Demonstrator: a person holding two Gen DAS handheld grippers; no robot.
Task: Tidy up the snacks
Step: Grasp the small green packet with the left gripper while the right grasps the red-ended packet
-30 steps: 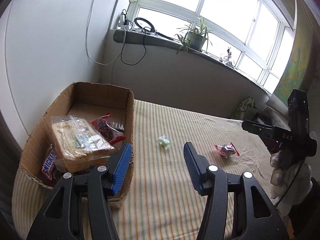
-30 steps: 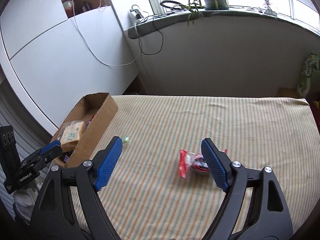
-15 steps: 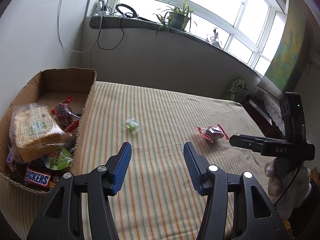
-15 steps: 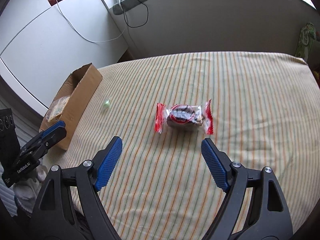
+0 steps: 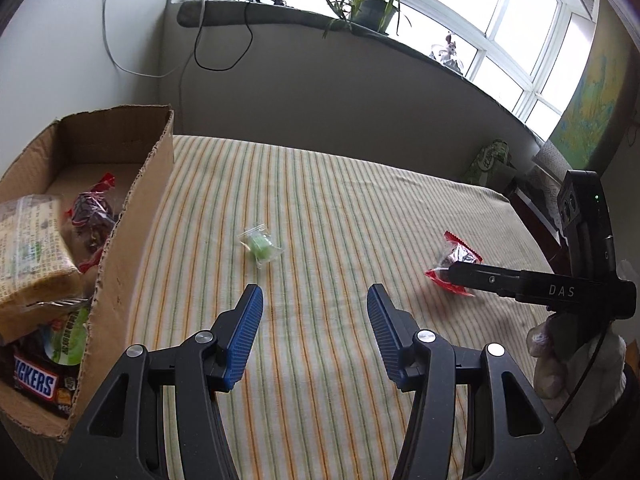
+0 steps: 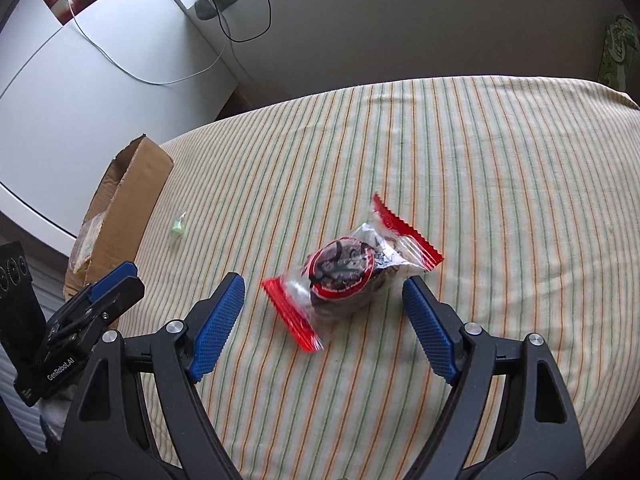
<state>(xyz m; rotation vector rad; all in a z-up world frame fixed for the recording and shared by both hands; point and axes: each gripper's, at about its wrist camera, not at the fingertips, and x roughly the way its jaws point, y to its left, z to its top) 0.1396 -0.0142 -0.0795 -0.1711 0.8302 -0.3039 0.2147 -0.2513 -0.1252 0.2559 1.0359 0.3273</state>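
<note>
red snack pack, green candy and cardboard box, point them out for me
red snack pack [image 6: 342,276], right wrist view, on the round label in its middle
green candy [image 5: 261,245], left wrist view, on the green sweet inside the clear wrapper
cardboard box [image 5: 132,232], left wrist view, on its outer side wall

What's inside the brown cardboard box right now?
The brown cardboard box holds a clear-wrapped tan biscuit pack, a red-ended wrapped cake, a Snickers bar and a green-labelled packet; anything beneath is hidden.
</note>
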